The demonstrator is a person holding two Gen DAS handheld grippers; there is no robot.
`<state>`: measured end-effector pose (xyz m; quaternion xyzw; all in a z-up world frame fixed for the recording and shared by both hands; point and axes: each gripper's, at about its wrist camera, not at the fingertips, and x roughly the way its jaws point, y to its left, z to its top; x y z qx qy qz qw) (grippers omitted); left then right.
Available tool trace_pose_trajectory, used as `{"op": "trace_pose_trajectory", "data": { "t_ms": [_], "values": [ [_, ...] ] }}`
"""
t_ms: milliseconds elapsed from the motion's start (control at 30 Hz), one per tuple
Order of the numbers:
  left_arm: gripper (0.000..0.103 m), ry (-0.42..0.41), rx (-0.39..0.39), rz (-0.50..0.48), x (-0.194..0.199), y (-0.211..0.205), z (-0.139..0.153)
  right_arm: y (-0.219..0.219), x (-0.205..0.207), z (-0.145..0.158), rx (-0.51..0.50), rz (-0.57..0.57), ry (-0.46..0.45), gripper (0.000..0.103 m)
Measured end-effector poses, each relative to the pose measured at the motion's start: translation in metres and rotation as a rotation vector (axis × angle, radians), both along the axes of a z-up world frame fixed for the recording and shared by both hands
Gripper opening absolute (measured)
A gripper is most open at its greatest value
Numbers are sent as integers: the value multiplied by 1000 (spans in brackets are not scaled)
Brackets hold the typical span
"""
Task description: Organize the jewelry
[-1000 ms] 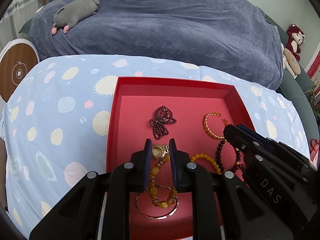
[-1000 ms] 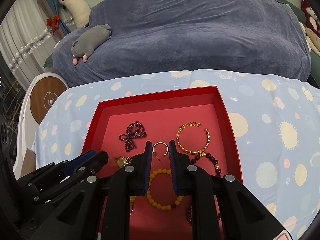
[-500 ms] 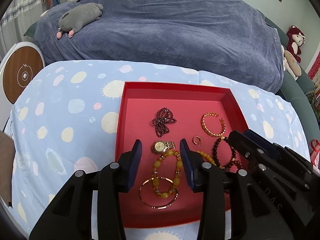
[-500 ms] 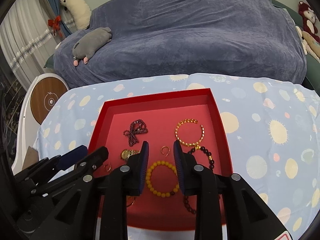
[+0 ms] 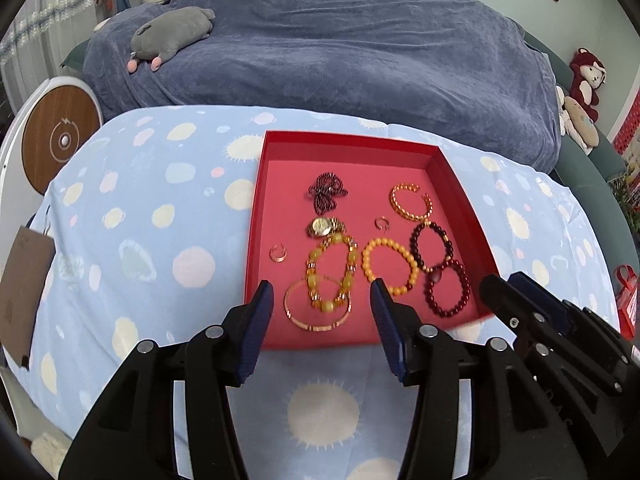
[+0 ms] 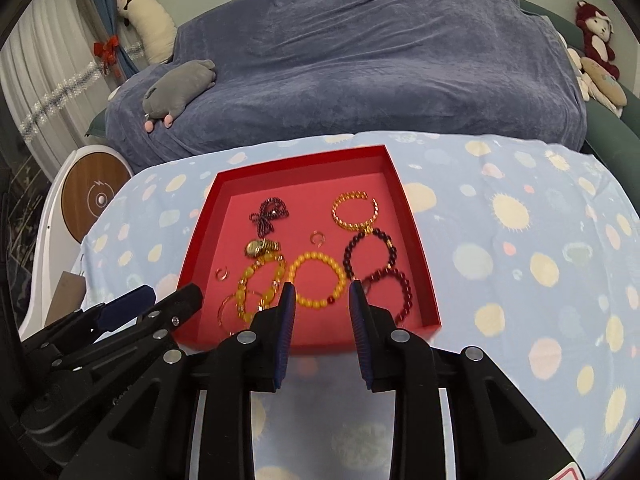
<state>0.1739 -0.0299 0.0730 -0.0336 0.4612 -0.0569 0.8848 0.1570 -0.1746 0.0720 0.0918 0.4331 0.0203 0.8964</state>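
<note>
A red tray (image 5: 276, 152) (image 6: 394, 168) lies on a spotted blue cloth and holds several pieces of jewelry: a dark beaded bow (image 5: 326, 194), a gold watch (image 5: 324, 226), a gold chain bracelet (image 5: 412, 202), a yellow bead bracelet (image 5: 390, 266) (image 6: 318, 280), dark red bead bracelets (image 5: 448, 290), an amber bracelet (image 5: 332, 272), a thin gold bangle (image 5: 316, 320) and two small rings (image 5: 278, 252). My left gripper (image 5: 322, 296) is open and empty, above the tray's near edge. My right gripper (image 6: 322, 296) is open and empty, also at the near edge.
The spotted cloth (image 5: 160, 216) covers the table. Behind it is a blue-covered sofa (image 5: 340, 48) with a grey plush toy (image 5: 172, 34). A round white and wood device (image 5: 60, 140) stands at the left. Plush toys (image 6: 596, 36) sit at the far right.
Both grippers have opened and drawn back from inside the tray to its near edge. The jewelry stays in the tray.
</note>
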Motion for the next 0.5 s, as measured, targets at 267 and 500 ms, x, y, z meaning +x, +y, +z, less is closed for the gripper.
{"op": "trace_pose_trajectory", "data": {
  "t_ms": [267, 500],
  "values": [
    [48, -4, 6, -6, -34, -4, 3, -2, -41, -5, -5, -22, 16, 34],
    [48, -3, 10, -12, -56, -7, 4, -4, -66, -4, 0, -37, 15, 34]
  ]
}}
